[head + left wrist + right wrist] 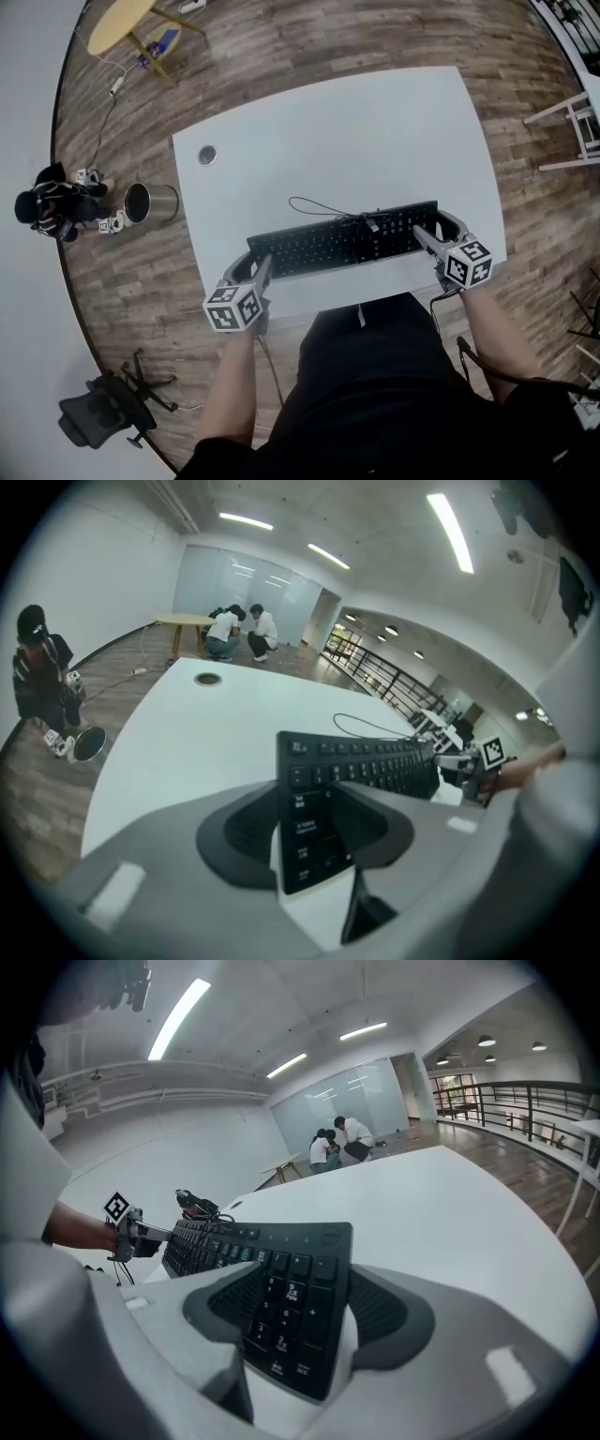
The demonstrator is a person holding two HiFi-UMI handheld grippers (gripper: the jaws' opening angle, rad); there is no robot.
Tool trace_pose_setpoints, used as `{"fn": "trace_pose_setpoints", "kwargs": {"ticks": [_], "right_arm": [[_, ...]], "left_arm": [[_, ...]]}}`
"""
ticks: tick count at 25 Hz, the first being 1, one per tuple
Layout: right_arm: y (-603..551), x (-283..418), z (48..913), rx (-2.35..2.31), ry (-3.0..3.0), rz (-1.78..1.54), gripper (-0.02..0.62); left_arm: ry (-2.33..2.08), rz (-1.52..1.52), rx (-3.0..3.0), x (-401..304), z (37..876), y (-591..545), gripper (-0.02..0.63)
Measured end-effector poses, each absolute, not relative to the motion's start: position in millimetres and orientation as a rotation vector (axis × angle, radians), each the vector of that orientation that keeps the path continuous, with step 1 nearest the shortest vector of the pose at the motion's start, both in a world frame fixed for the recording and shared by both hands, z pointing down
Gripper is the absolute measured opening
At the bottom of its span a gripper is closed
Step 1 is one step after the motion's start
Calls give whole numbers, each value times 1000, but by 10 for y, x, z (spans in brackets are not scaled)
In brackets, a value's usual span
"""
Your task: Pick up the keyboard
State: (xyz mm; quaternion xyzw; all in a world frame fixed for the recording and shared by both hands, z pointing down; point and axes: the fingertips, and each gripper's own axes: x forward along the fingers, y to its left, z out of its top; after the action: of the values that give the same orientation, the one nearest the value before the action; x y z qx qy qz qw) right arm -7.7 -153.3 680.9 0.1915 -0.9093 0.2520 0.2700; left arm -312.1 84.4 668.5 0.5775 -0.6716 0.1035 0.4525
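Note:
A black keyboard (342,242) lies lengthwise across the near part of the white table (375,131), close to its front edge. My left gripper (260,270) is shut on the keyboard's left end, and its dark pads press the keyboard (366,761) from both sides in the left gripper view (305,819). My right gripper (434,234) is shut on the right end, the number-pad end (281,1274), with the pads tight against it (298,1309). The keyboard's black cable (323,208) loops over the table behind it.
A round cable hole (207,155) sits in the table's far left corner. On the wooden floor to the left stand a metal bin (150,202) and a crouching person (52,208). An office chair (103,408) lies at the lower left, a yellow table (117,23) far off.

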Motion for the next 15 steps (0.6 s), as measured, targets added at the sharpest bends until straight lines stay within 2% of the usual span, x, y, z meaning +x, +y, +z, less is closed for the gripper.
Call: {"fn": "trace_pose_setpoints", "kwargs": {"ticks": [15], "right_arm": [[-1718, -318, 6030, 553, -2664, 514, 268]], "left_arm": [[-1801, 193, 1535, -3338, 6051, 750, 183]]}}
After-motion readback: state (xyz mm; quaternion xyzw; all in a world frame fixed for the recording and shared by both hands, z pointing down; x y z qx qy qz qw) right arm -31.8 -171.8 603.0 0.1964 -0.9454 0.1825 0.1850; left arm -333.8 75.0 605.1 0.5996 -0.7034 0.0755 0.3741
